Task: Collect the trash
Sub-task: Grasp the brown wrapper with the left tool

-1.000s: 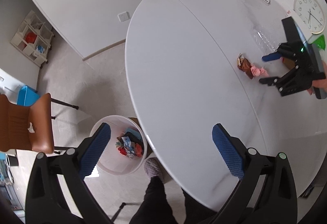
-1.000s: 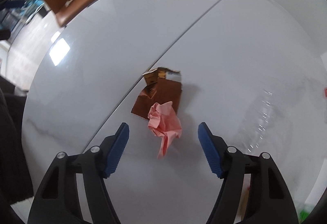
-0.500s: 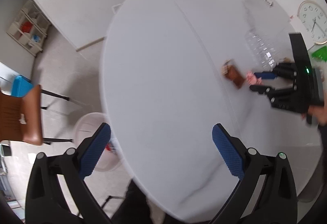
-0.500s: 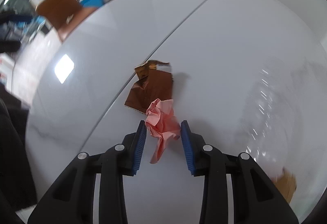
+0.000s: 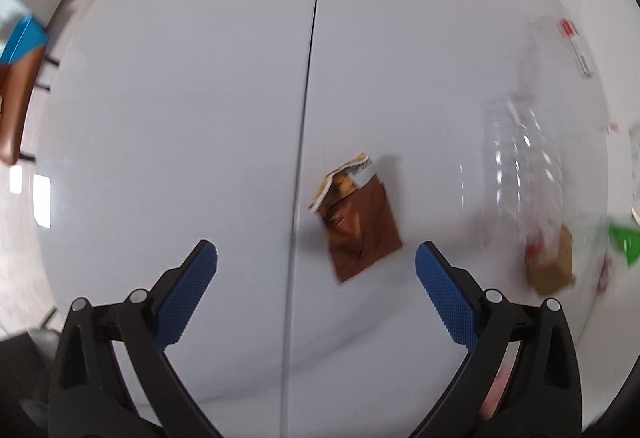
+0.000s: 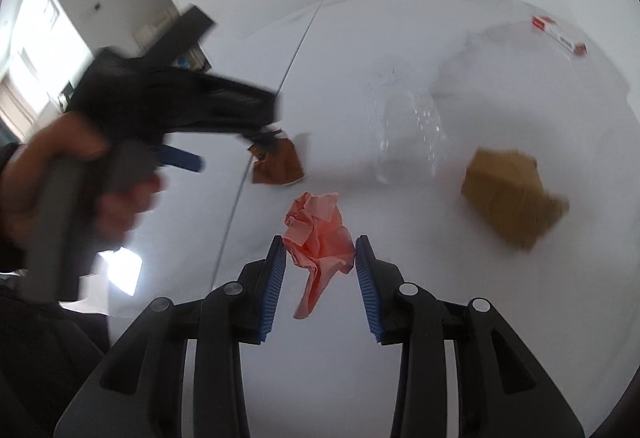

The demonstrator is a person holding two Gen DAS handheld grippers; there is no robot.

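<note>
Right gripper (image 6: 320,258) clamping pink paper (image 6: 318,234), left gripper (image 5: 316,258) wide open over brown wrapper (image 5: 362,234), empty

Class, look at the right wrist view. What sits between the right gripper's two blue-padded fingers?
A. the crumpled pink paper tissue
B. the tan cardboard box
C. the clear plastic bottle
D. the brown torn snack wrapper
A: the right gripper has its blue pads pressed on either side of the crumpled pink paper tissue, above the white table.
</note>
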